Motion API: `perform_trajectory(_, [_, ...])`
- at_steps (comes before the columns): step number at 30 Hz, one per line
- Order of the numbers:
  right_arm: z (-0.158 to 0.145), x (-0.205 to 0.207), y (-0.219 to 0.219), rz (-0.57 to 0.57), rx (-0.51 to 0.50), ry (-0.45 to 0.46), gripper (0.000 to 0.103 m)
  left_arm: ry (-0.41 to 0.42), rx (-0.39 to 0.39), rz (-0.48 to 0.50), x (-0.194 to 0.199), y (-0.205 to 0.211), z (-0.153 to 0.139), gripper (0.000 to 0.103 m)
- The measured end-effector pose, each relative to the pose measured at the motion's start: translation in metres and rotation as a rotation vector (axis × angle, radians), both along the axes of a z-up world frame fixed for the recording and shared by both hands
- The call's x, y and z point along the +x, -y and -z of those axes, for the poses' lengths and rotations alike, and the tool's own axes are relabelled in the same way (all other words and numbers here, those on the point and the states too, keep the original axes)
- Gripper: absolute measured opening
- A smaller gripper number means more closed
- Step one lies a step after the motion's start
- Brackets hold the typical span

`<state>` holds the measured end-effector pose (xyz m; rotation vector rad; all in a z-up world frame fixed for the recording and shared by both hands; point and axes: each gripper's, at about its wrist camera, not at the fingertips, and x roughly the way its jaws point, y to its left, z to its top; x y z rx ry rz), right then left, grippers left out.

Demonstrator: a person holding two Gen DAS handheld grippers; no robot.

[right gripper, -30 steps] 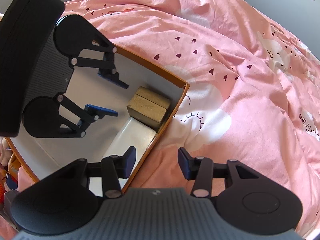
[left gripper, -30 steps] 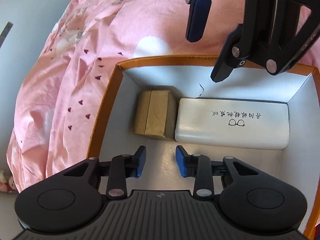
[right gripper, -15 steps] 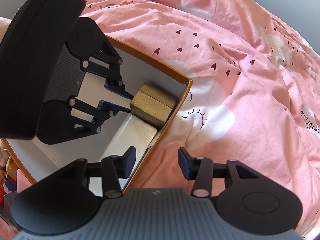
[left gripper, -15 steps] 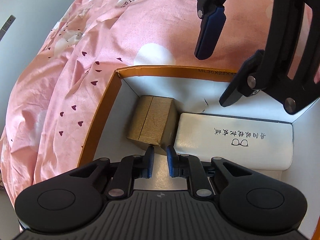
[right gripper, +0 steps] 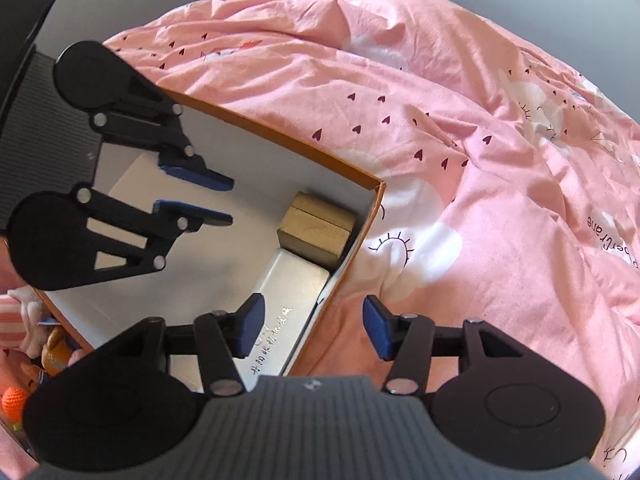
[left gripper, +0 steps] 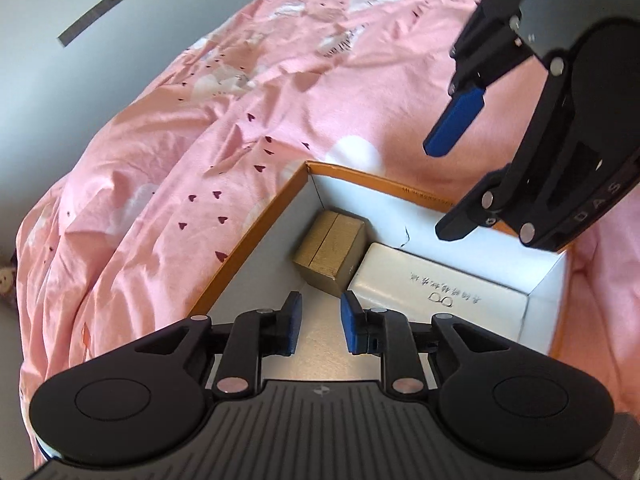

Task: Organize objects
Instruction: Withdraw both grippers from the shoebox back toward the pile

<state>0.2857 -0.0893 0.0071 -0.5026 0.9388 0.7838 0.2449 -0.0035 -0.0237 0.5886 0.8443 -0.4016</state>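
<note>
Orange-rimmed box point(left gripper: 256, 240) sat on a bed covered by a pink quilt point(left gripper: 200, 152) printed with small dark hearts and white clouds; box walls white inside. Two things lay in its far corner: a small brown cardboard box point(left gripper: 330, 246) pushed into the corner, and a white glasses case point(left gripper: 436, 300) with printed characters and a spectacles drawing, lying flat along the wall, one end touching or just beside the brown box. Left gripper point(left gripper: 319, 322) hung over the box floor, pointed down toward that corner, short of the brown box and clear of it. Its jaws had just been opening a little; a narrow gap stood between the blue pads, nothing in it. Seen from the right wrist view, the same gripper point(right gripper: 214, 200) hovered above the bare white floor, touching neither item. Right gripper point(right gripper: 314, 326) straddled the box's near wall: one finger point(right gripper: 250, 326) over the glasses case point(right gripper: 280, 304) inside, the other over the quilt point(right gripper: 460, 140) outside. Its jaws had just been widening and stood well apart, empty, pads not pressing on the wall. Brown box point(right gripper: 316, 226) sat just beyond, tight in the corner of the orange-rimmed box point(right gripper: 280, 136). At the lower left edge of the right view, some small toys, too blurred to identify.
</note>
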Motion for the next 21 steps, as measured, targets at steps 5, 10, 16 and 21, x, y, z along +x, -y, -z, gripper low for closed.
perform_trajectory(5, [-0.021,-0.04,0.016,0.053,0.143,0.016,0.057,0.081,-0.115,-0.116,-0.059,-0.007,-0.038,0.029])
perform_trajectory(10, [-0.027,-0.092,0.032,0.139,0.273,0.032,0.066,-0.042,-0.299,-0.335,-0.102,-0.031,-0.048,0.029])
perform_trajectory(16, [-0.001,-0.142,0.044,0.248,0.32,-0.021,0.066,-0.082,-0.401,-0.452,-0.156,-0.045,-0.028,0.029])
perform_trajectory(21, [0.025,-0.174,0.052,0.286,0.325,-0.153,0.065,-0.194,-0.444,-0.461,-0.187,-0.042,0.002,0.029])
